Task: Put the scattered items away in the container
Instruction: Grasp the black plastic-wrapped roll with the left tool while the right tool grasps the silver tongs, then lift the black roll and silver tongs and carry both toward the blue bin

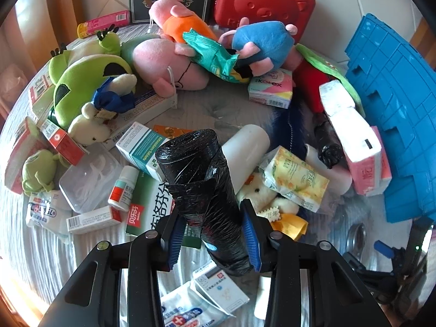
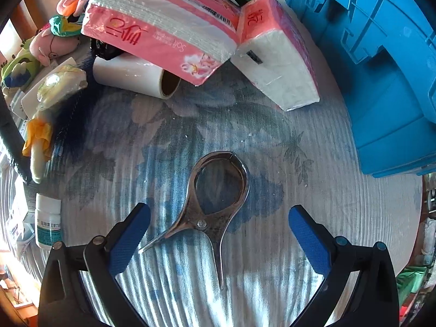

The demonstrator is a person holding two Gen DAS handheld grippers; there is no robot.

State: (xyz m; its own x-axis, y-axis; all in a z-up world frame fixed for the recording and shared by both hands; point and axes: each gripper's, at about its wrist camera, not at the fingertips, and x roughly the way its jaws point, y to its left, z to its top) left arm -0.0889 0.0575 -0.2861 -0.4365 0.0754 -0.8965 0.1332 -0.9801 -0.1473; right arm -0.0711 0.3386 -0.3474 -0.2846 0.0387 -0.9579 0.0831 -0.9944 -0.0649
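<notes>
A striped, flower-printed cloth [image 2: 245, 141] covers the table, and along its right edge stands the blue crate [image 2: 381, 81], seen from outside with its ribbed wall turned toward the clutter. Next in bulk comes the red case [image 1: 261, 2] at the far side, with a dark framed box [image 1: 169, 0] beside it, then the plush toys — a green one [image 1: 81, 81] on the left, pink ones [image 1: 163, 62] in the middle, a blue one [image 1: 261, 41] to the right. Two pink tissue packs [image 2: 152, 27] lean against each other near the crate; under the larger pack's edge lies a white roll [image 2: 130, 76] on its side, its open core facing the right wrist camera. The left gripper [image 1: 215, 234] is clenched on a black bag roll [image 1: 199, 179]: both blue pads press its lower end, and the roll stands out over a spread of medicine boxes [image 1: 141, 147], a clear lidded box [image 1: 87, 179] and a small white bottle [image 1: 122, 188]. The right gripper [image 2: 219, 231] hangs released, its jaws wide and pointing down at the cloth, with the metal tongs [image 2: 215, 209] lying flat on the bare cloth between the pads — neither pad touches them. The tongs' ring end points away toward the tissue packs, the two thin handles splay back toward the camera. Another white bottle [image 2: 47, 220] lies at the left edge of that view, well apart from the tongs.
</notes>
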